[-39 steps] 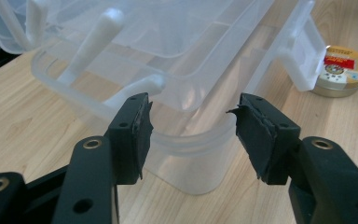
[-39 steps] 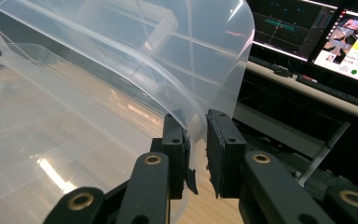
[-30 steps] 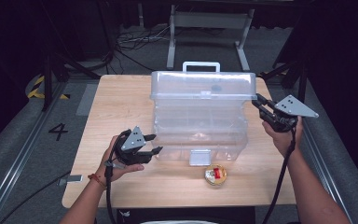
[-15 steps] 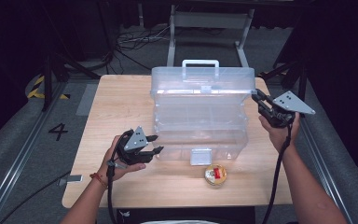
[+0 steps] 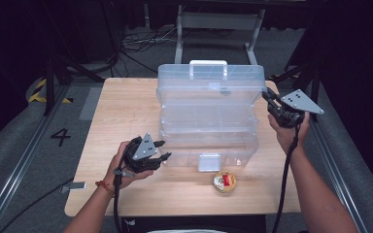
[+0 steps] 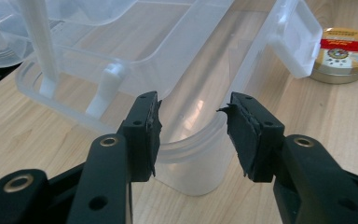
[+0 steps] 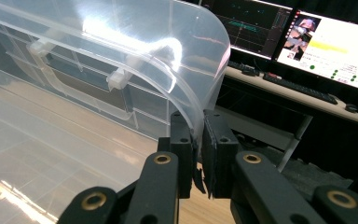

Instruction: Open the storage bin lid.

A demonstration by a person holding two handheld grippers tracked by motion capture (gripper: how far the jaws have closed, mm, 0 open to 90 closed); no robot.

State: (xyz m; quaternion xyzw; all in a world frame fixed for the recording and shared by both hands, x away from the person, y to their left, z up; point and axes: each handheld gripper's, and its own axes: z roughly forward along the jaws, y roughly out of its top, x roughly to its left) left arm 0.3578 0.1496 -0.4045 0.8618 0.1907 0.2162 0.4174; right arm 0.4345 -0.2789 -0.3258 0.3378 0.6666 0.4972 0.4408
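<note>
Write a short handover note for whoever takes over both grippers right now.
Right gripper: shut on the lid edge of the clear plastic box; its jaws have just been closing.
Left gripper: open, its jaws either side of the box's near corner, pads not pressing.
The box stands mid-table with its lid raised and its front latch hanging loose. A small round tin lies on the table in front of it.
Done: latch released, lid gripped.
Left: probably steadying the base and moving the lid.

The storage box looks like clear, glossy smooth plastic, sitting on a matt light-wood table. The little round tin at its 5 o'clock has a shiny gold metal look.
</note>
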